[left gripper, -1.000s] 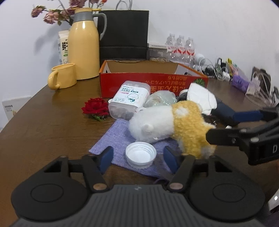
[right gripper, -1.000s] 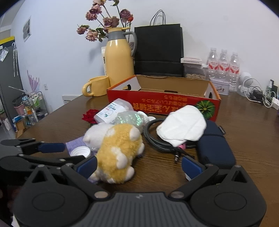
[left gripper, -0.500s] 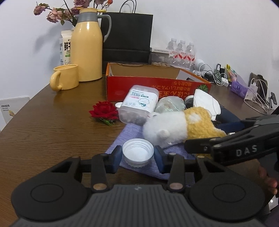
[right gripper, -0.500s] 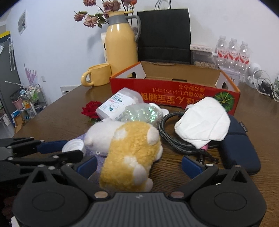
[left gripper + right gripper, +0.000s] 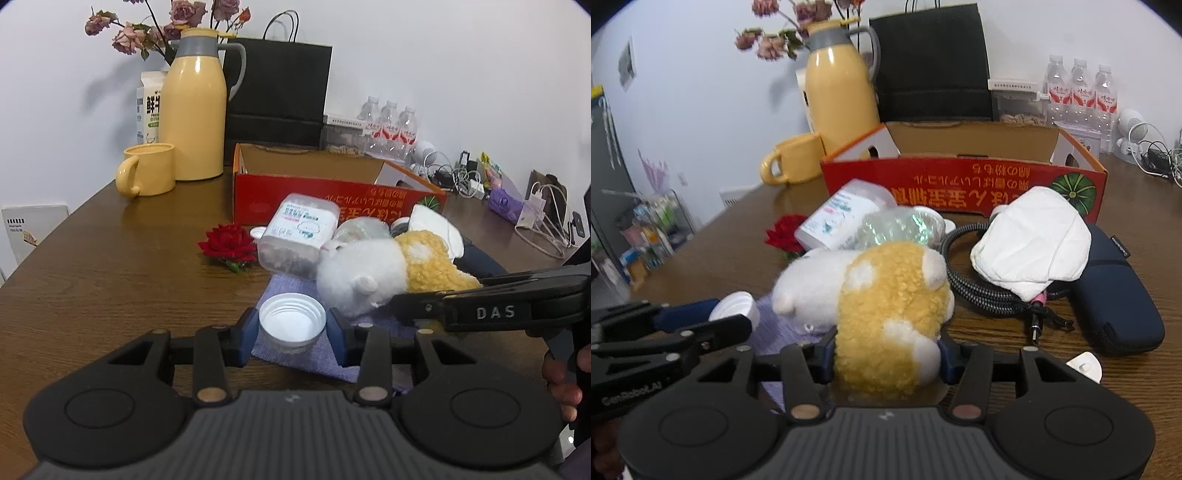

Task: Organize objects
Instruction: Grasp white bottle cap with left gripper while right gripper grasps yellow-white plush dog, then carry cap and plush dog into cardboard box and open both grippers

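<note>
L gripper [image 5: 291, 326]: blue pads pinching round white plastic lid [image 5: 291, 322], lid sits on purple knitted cloth [image 5: 295, 286] at near edge of brown wooden table [image 5: 110, 280]. R gripper [image 5: 886, 356]: jaws closing, pads pressed into rear of white-and-yellow plush toy [image 5: 882, 291], toy lies on its side just right of lid, partly on cloth. Behind toy: clear plastic tub w/ white label [image 5: 297, 234], red fabric rose [image 5: 229, 243] to its left. Far side: open red cardboard box [image 5: 964, 173].

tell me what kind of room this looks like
Probably an office or meeting room used as a tidy-up spot: a wooden table, bottled water by chargers and cables, and a thermos by the wall.
</note>
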